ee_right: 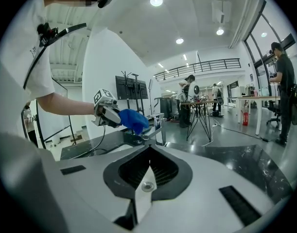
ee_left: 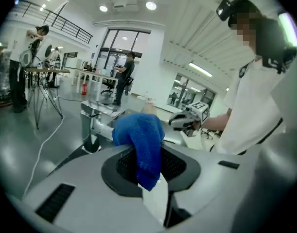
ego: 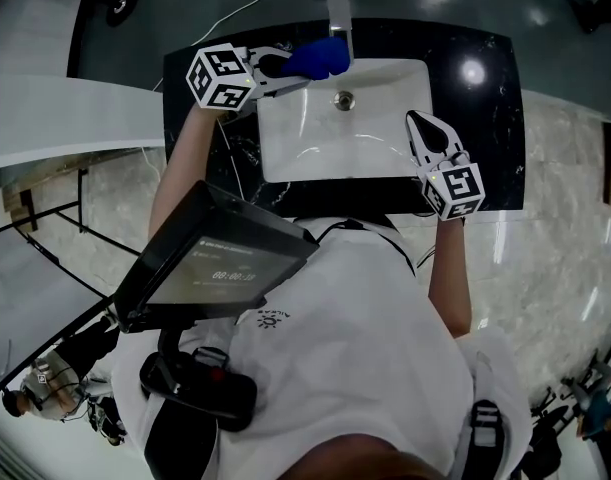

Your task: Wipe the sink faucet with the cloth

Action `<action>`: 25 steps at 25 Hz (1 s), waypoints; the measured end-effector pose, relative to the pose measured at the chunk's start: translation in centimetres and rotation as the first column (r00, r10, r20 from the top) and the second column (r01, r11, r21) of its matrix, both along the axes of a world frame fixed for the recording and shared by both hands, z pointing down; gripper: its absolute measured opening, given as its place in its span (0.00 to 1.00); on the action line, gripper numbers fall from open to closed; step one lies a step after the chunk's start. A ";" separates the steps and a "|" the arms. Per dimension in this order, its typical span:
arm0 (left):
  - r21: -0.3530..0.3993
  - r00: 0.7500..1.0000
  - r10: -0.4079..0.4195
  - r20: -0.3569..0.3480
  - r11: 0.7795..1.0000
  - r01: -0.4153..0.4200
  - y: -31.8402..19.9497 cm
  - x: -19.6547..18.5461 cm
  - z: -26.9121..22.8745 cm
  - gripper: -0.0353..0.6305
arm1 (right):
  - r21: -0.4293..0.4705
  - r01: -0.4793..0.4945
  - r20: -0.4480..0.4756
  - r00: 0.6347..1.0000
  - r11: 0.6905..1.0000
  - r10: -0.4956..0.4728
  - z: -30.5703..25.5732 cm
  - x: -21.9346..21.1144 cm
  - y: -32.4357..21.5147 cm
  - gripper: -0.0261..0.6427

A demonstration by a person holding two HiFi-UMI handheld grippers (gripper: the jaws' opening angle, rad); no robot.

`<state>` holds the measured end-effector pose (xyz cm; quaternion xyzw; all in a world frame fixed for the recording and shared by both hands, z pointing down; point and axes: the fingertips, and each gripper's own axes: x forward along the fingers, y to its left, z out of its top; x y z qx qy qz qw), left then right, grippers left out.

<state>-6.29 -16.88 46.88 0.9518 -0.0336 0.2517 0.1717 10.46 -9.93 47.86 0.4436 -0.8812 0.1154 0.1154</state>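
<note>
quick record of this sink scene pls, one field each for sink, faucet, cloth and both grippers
sink: white basin set in a black counter
faucet: chrome, at the sink's back edge
cloth: blue, bunched against the faucet's spout
left gripper: shut on the cloth, at the sink's back left corner
right gripper: shut, nothing in it, over the sink's right rim

Head view looks steeply down over the person onto sink (ego: 315,143) and counter (ego: 485,118). Both gripper views sit low and close, facing each other across the sink. All three share the faucet (ego: 339,13).
</note>
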 end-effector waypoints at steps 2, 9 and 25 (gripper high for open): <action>-0.038 0.999 0.044 -0.017 0.998 -0.045 0.2 1.4 -0.5 0.16 | 0.000 -0.004 -0.001 1.000 1.000 0.004 0.0 0.0 0.0 0.05; -0.122 0.986 0.052 0.157 0.992 -0.032 -3.2 2.8 3.4 0.16 | 0.000 -0.036 -0.003 0.999 0.999 0.036 -0.3 0.7 0.2 0.05; -0.026 0.863 -0.430 0.265 0.892 0.452 -9.5 -3.5 8.4 0.16 | -0.016 -0.034 0.008 0.999 0.999 0.035 0.3 0.6 0.6 0.05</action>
